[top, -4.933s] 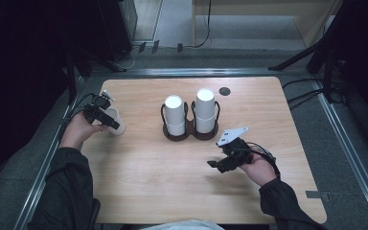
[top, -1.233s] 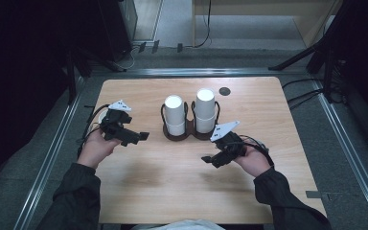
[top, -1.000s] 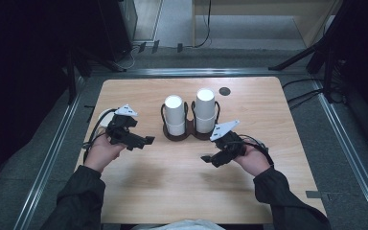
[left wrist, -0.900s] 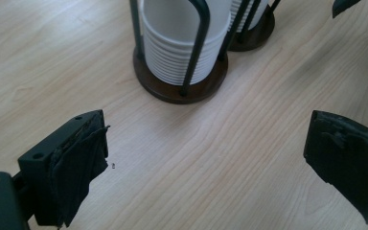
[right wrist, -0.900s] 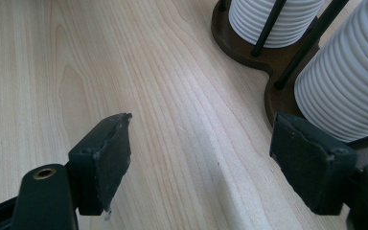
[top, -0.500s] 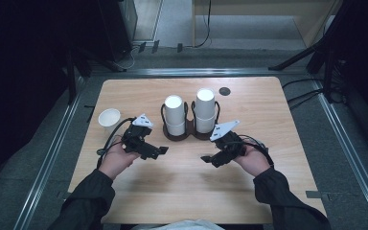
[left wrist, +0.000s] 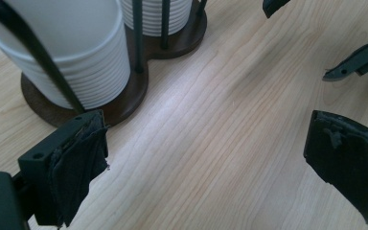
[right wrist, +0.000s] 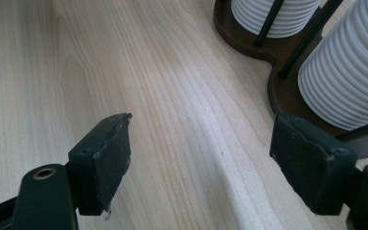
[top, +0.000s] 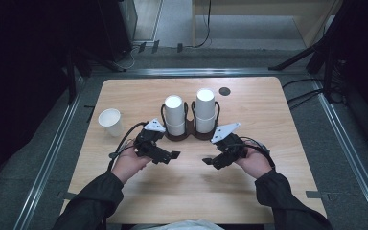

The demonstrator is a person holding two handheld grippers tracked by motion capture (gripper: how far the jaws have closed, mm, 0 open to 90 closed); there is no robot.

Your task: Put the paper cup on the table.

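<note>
Wood-grain table (top: pixel 278 120), grey floor (top: pixel 172 14) beyond, dark surroundings, metal rails (top: pixel 48 158) alongside.

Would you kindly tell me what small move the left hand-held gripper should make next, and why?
Probably ease forward toward the nearer white paper cup stack in the dark wooden holder: the left hand-held gripper is open and empty, and one white paper cup already stands alone.

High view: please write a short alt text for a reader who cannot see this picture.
A person at a wooden table holds the left gripper and the right gripper, both open and empty, in front of a dark holder with two stacks of white cups. A single paper cup stands apart at the left.
</note>
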